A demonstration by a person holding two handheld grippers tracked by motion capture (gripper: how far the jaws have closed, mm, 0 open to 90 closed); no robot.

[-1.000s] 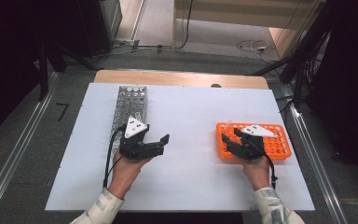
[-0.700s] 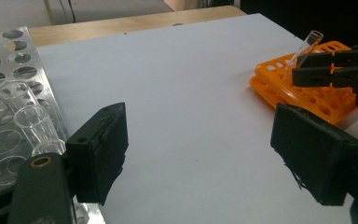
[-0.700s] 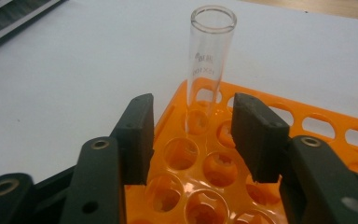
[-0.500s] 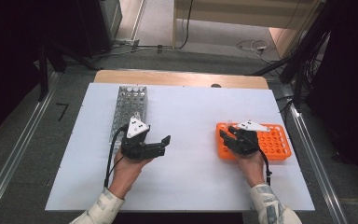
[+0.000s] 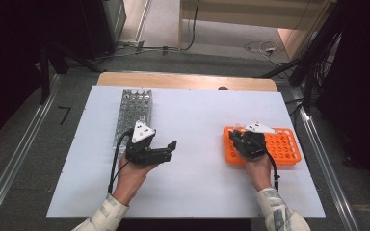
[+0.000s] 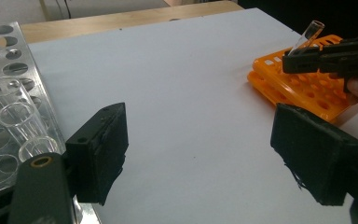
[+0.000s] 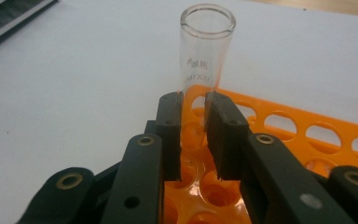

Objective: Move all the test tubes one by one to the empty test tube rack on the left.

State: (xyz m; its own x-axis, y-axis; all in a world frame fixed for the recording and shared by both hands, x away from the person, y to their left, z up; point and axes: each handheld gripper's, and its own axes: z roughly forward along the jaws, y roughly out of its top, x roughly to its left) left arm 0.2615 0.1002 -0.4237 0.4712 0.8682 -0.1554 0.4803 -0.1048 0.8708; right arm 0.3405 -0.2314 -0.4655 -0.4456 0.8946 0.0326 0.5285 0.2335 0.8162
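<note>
The right gripper (image 7: 193, 109), jaws just closed, pinches a glass tube (image 7: 206, 51) rising toward twelve o'clock over the orange rack (image 7: 303, 135). The left gripper (image 6: 200, 154) stands spread, holding nothing.

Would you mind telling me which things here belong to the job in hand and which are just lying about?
In the job:
- glass test tube, clamped between the right hand-held gripper jaws, which have just been closing
- orange rack under it
- metal rack holding other glass tubes
- left hand-held gripper, open, empty

Lying about:
- cables on the floor beyond the table
</note>
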